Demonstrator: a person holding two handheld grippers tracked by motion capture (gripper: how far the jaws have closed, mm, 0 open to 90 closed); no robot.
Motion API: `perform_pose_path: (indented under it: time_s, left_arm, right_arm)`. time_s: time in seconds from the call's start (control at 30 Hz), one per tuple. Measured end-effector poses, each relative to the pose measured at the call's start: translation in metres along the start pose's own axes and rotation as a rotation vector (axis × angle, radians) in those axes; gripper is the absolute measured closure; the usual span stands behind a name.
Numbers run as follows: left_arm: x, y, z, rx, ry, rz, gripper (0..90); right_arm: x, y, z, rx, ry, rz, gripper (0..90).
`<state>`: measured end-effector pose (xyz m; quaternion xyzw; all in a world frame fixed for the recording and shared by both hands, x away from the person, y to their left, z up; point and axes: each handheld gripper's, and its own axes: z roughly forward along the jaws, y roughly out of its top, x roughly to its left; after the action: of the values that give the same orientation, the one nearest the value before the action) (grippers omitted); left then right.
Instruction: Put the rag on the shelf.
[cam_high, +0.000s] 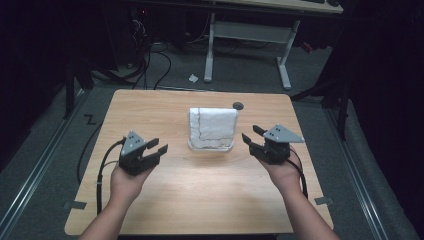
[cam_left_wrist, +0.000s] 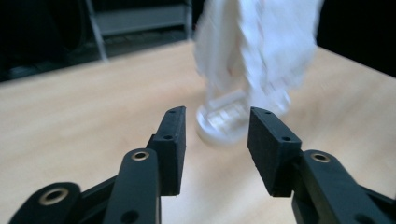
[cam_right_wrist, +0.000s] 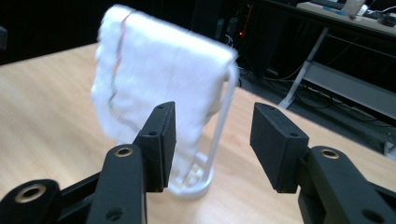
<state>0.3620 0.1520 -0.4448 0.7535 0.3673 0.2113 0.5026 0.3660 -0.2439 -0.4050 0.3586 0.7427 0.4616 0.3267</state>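
Note:
A white towel (cam_high: 212, 126) with a red stitched line hangs over a white rack (cam_high: 210, 146) at the middle of the wooden table (cam_high: 200, 200). My left gripper (cam_high: 156, 146) is to the left of the rack, open, with nothing between its jaws. My right gripper (cam_high: 252, 134) is to the right of the rack, open and empty too. In the left gripper view the towel (cam_left_wrist: 261, 42) and the rack's base (cam_left_wrist: 224, 123) stand just beyond the gripper (cam_left_wrist: 215, 140). In the right gripper view the towel (cam_right_wrist: 154, 79) hangs on the rack (cam_right_wrist: 219, 126) behind the gripper (cam_right_wrist: 214, 140).
A round black grommet (cam_high: 238, 105) sits at the table's far edge behind the rack. Beyond the table are a white desk frame (cam_high: 247, 45) and cables (cam_high: 150, 65) on the dark floor. Bare wood lies on both sides of the rack.

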Motion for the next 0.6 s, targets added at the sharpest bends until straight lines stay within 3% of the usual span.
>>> perform_pose_path:
  time_s: [0.1, 0.23, 0.27, 0.37, 0.4, 0.43, 0.47, 0.5, 0.53, 0.57, 0.6]
  left_arm:
    - [-0.011, -0.020, -0.004, 0.032, -0.025, 0.006, 56.0]
    - [-0.025, -0.043, 0.006, 0.099, -0.022, 0.038, 55.2]
    - [-0.028, -0.048, 0.008, 0.103, -0.033, 0.031, 54.5]
    - [-0.040, -0.072, 0.017, 0.095, -0.113, -0.048, 52.0]
    - [-0.045, -0.079, 0.020, 0.099, -0.156, -0.088, 52.2]
    - [-0.051, -0.083, 0.024, 0.121, -0.196, -0.099, 52.0]
    - [-0.059, -0.083, 0.027, 0.143, -0.216, -0.055, 50.7]
    - [-0.064, -0.082, 0.028, 0.144, -0.207, -0.020, 50.2]
    - [-0.067, -0.081, 0.029, 0.143, -0.188, 0.021, 50.0]
    - [-0.068, -0.081, 0.031, 0.148, -0.170, 0.048, 49.7]
    - [-0.065, -0.081, 0.033, 0.150, -0.163, 0.052, 49.5]
  right_arm:
    - [0.014, -0.019, -0.002, 0.028, 0.024, 0.015, 49.1]
    - [0.027, -0.041, -0.002, 0.068, 0.054, 0.061, 47.2]
    - [0.030, -0.049, -0.002, 0.081, 0.058, 0.078, 46.5]
    - [0.040, -0.067, 0.001, 0.127, 0.058, 0.100, 45.2]
    - [0.043, -0.074, 0.001, 0.133, 0.061, 0.114, 45.8]
    - [0.049, -0.086, 0.001, 0.126, 0.045, 0.131, 46.9]
    - [0.055, -0.101, 0.001, 0.110, 0.026, 0.135, 52.1]
    - [0.061, -0.114, 0.003, 0.150, 0.026, 0.118, 51.9]
    - [0.063, -0.115, 0.005, 0.190, 0.042, 0.093, 49.1]
    - [0.064, -0.113, 0.005, 0.185, 0.033, 0.047, 50.2]
    - [0.061, -0.111, 0.003, 0.152, 0.016, 0.037, 49.8]
